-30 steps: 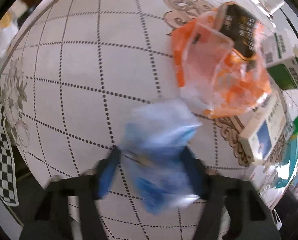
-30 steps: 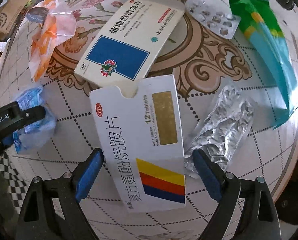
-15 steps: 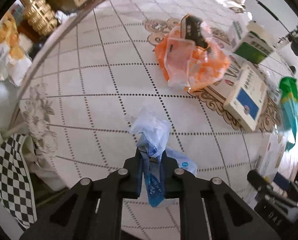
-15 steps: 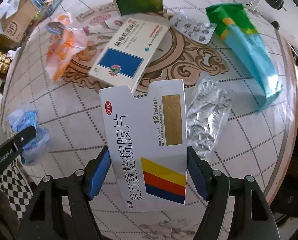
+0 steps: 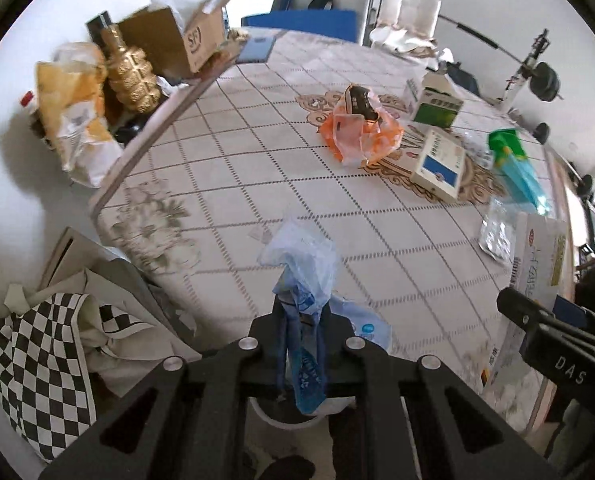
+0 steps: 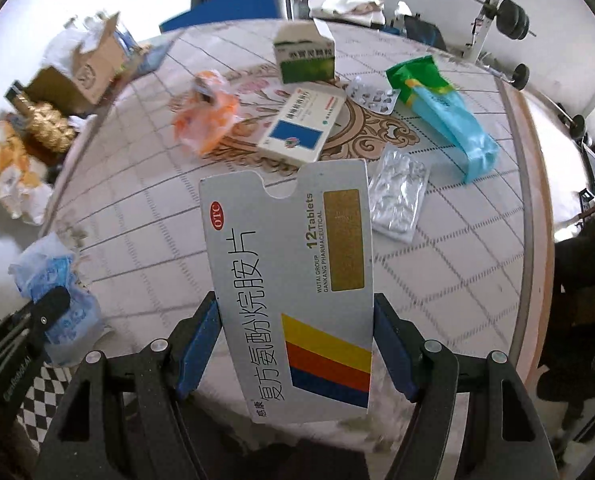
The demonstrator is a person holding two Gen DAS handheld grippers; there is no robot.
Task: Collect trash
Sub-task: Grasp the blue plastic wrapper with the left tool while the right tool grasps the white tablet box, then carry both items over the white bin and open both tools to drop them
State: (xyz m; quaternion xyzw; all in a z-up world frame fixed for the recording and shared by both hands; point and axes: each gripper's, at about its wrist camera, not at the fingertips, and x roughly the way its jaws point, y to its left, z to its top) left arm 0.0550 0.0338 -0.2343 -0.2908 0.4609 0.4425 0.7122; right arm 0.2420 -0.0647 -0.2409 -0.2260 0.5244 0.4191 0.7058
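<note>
My left gripper [image 5: 301,312] is shut on a crumpled blue plastic wrapper [image 5: 301,264] and holds it above the table's near left edge; the wrapper also shows in the right wrist view [image 6: 53,280]. My right gripper [image 6: 295,320] is shut on a flat silver medicine box [image 6: 293,272] with yellow, red and blue stripes, lifted off the table; it also shows in the left wrist view [image 5: 537,264]. On the table lie an orange plastic bag [image 5: 361,132], a white and blue medicine box [image 6: 301,124], a green box [image 6: 305,58], two blister packs [image 6: 397,192] and a green and blue pouch [image 6: 445,112].
A checkered cloth bag [image 5: 45,360] sits on the floor below the table's left edge. A cardboard box [image 5: 177,36], a gold bottle [image 5: 131,72] and a yellow bag [image 5: 73,112] stand beyond the far left edge. Chairs stand behind the table.
Both grippers closed on their items and rose away from the table: the left on the blue wrapper, the right on the silver medicine box. The views now take in more of the room.
</note>
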